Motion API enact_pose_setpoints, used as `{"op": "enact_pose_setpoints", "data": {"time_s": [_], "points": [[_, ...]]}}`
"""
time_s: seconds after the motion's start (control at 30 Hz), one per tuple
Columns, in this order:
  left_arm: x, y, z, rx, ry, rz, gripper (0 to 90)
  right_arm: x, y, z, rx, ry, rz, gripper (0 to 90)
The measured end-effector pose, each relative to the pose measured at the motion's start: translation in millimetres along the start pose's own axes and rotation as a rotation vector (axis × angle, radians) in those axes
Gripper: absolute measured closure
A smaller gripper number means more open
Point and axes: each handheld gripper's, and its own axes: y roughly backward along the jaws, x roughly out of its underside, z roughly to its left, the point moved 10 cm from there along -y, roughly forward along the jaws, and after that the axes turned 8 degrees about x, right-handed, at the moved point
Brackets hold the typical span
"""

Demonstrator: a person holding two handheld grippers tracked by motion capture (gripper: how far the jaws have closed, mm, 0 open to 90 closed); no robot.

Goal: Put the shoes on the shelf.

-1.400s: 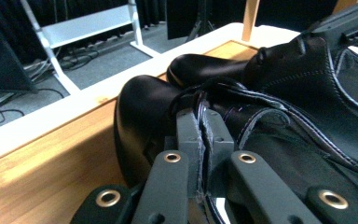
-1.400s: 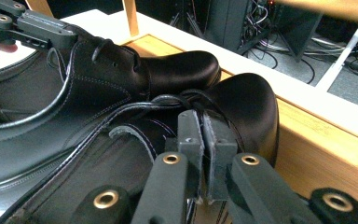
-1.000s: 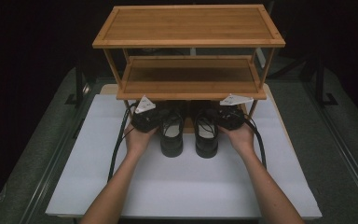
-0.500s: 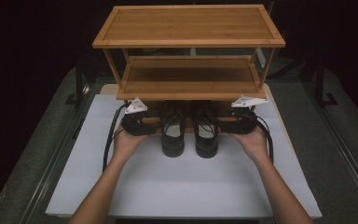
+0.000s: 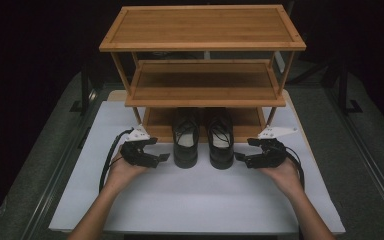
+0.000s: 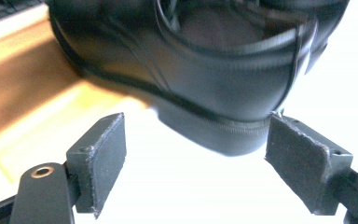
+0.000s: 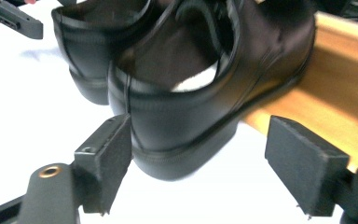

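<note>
Both black dress shoes sit side by side on the white board [image 5: 190,200], toes tucked under the bamboo shoe rack [image 5: 202,27] on its bottom shelf [image 5: 250,122], heels sticking out toward you. Your left gripper [image 5: 161,158] is just left of the left shoe [image 5: 185,142], your right gripper [image 5: 240,158] just right of the right shoe [image 5: 221,142], each aimed inward at its own shoe's heel end. Both sets of jaws have just been opening and now stand wide, pads clear of the leather, nothing clamped. In the left gripper view the left shoe's heel [image 6: 233,135] lies just ahead of the pads; in the right gripper view the right shoe's heel [image 7: 177,149] does the same, nearer the left pad. Each shoe's long axis runs front to back, crosswise to your jaws. Pair looks placed; the likely next move is backing each hand out sideways, away from its shoe.
</note>
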Motion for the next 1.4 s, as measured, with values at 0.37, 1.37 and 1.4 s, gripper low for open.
{"op": "enact_pose_setpoints", "data": {"time_s": [0.37, 1.37, 1.4], "points": [[14.8, -36.3, -9.5, 0.040, -0.059, 0.066, 13.6, 32.3, -37.9, 11.1, -0.029, 0.039, 0.116, 16.1], [13.2, -62.0, -18.8, 0.034, -0.081, 0.114, 18.4, 24.9, -62.8, 38.2, -0.007, 0.055, 0.069, 26.5], [12.1, -61.8, -19.0, 0.034, -0.077, 0.107, 18.4, 24.8, -62.8, 38.1, -0.007, 0.054, 0.070, 26.7]]}}
